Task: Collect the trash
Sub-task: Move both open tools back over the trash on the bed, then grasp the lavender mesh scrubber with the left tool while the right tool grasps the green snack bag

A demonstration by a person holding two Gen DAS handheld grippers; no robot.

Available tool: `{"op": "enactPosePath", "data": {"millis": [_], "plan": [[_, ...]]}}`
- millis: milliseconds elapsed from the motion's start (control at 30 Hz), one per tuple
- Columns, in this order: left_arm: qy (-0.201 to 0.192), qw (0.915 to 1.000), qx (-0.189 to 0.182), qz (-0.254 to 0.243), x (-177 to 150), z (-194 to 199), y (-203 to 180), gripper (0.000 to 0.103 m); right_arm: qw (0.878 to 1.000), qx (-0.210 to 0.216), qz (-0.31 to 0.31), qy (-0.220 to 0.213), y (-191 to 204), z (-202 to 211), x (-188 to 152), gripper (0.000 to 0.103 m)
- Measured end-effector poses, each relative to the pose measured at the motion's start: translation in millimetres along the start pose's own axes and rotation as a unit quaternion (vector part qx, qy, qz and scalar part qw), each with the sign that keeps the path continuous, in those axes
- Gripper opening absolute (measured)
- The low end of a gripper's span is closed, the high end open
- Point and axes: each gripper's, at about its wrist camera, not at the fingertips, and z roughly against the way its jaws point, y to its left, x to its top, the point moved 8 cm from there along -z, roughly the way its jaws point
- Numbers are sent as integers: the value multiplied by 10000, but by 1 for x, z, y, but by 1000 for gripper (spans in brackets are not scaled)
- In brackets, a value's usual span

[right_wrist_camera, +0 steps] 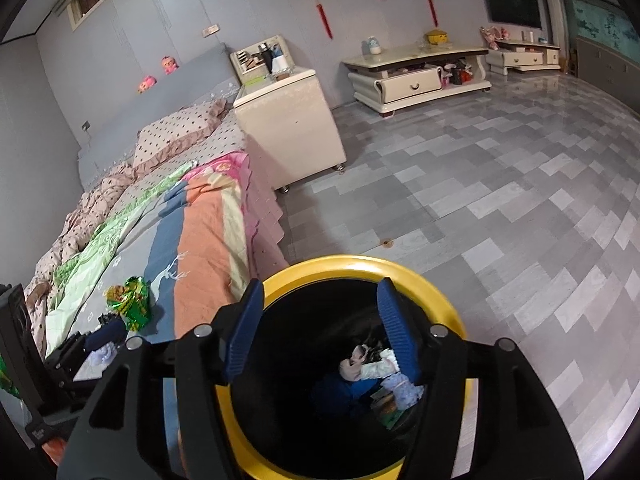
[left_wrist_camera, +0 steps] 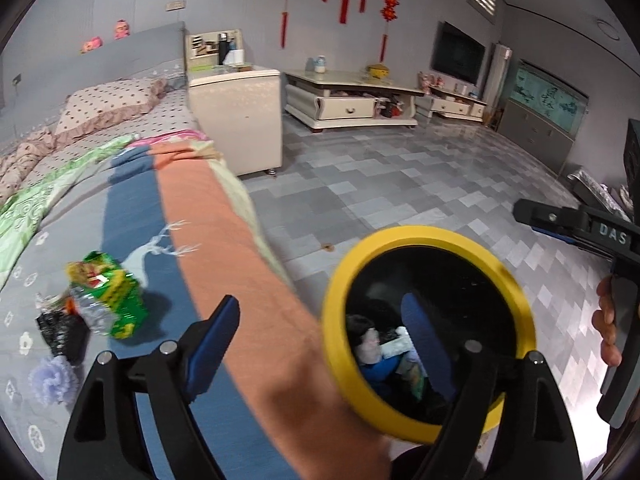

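Observation:
A yellow-rimmed black bin [left_wrist_camera: 428, 332] stands on the floor beside the bed and holds several scraps of trash [right_wrist_camera: 380, 372]. My left gripper [left_wrist_camera: 324, 344] is open and empty, one finger over the bed, the other over the bin mouth. My right gripper [right_wrist_camera: 320, 328] is open and empty right above the bin [right_wrist_camera: 360, 364]; it also shows in the left wrist view [left_wrist_camera: 576, 228]. On the bed lie a green wrapper [left_wrist_camera: 110, 292], a crushed plastic bottle [left_wrist_camera: 90, 308], a black scrap [left_wrist_camera: 60, 330] and a pale purple crumpled piece [left_wrist_camera: 52, 378]. The wrapper also shows in the right wrist view [right_wrist_camera: 132, 302].
The bed [left_wrist_camera: 132, 208] with a striped blanket fills the left. A cream bedside cabinet [left_wrist_camera: 240, 120] stands at its head. A low TV stand [left_wrist_camera: 352, 98] lines the far wall. Grey tiled floor [right_wrist_camera: 500, 208] spreads to the right.

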Motion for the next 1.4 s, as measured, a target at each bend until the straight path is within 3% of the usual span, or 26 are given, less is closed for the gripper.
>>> {"op": "enactPosePath", "data": {"millis": [267,533,967,1133,1400], "plan": [[-20,9986,405,336,-8,17,65,80,9988,272,392,140,52,-9,-6,66],[44,9932,782,867,-24,27,136,81,9931,717,893,252,132,-28,-11,68],[275,9723,1628,1653,-73,41,269,81,9774,1223,1569,718,263,-101,-35,71],[378,9689,1730,1731,-88,37,293,81,9692,1332,1798,1031,305,-144,-53,71],[581,9680,1633,1815,-104,12,316,81,9601,1364,1945,1473,336,-192,-79,72]]}}
